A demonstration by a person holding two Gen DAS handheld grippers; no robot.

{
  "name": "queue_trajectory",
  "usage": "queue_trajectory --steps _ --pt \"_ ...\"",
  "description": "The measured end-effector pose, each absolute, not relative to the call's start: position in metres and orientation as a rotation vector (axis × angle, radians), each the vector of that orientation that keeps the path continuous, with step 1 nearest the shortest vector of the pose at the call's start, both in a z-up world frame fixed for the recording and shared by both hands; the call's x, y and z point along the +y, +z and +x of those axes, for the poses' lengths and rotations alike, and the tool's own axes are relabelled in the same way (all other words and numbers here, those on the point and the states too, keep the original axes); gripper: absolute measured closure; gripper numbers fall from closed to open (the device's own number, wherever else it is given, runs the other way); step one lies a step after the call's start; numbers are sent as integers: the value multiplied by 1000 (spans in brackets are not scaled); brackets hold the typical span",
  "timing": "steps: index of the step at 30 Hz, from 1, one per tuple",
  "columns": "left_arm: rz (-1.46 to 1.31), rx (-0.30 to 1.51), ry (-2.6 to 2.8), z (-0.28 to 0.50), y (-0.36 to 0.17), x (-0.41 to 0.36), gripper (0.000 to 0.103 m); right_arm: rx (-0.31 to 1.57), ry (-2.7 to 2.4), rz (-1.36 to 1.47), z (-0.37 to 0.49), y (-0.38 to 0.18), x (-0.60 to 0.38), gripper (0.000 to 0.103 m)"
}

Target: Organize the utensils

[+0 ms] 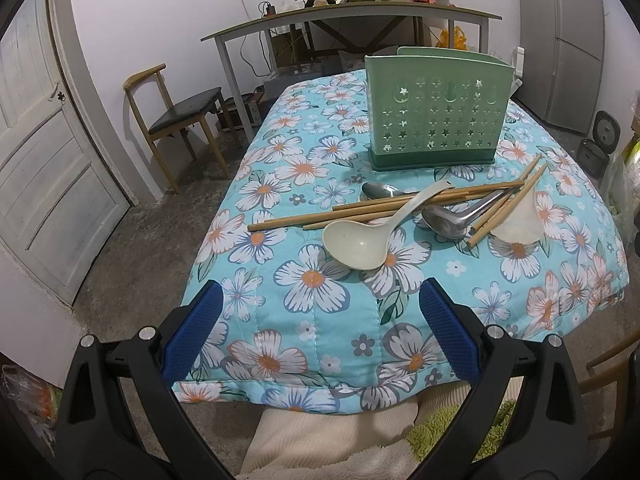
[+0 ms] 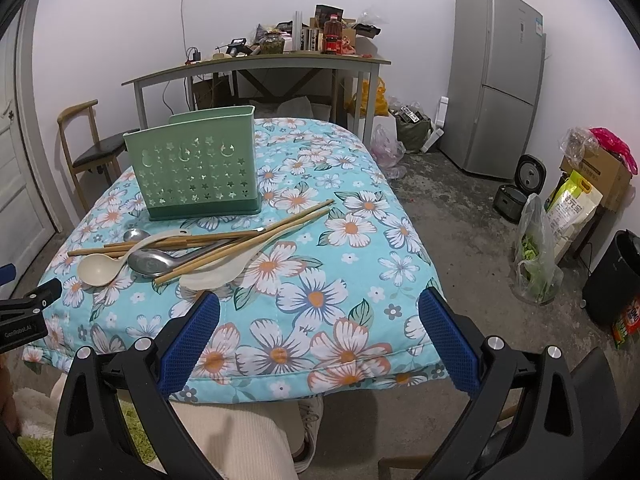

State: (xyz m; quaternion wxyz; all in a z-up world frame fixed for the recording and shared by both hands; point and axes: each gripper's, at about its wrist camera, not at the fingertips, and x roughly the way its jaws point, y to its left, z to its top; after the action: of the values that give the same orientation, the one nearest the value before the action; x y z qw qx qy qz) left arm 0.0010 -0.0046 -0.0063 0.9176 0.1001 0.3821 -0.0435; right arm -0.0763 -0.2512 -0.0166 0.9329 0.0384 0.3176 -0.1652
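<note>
Both grippers hang over the near edge of the floral blue quilted table cover, left gripper and right gripper each spread wide, holding nothing. Bamboo chopsticks, a cream plastic ladle, steel spoons and a white rice paddle lie heaped mid-table, just before the upright green perforated plastic utensil holder.

Matt green plastic utensil holder, bamboo chopsticks, glossy steel spoons and cream plastic ladle on quilted floral cloth.
</note>
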Motion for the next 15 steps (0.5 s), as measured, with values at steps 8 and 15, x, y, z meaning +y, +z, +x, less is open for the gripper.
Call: queue_trajectory --steps 8,15 --pt "206 787 -89 1 -6 -4 8 650 -337 78 -77 -17 -250 6" --pt "207 788 -89 2 -6 -4 8 650 -338 78 -76 -16 -250 6"
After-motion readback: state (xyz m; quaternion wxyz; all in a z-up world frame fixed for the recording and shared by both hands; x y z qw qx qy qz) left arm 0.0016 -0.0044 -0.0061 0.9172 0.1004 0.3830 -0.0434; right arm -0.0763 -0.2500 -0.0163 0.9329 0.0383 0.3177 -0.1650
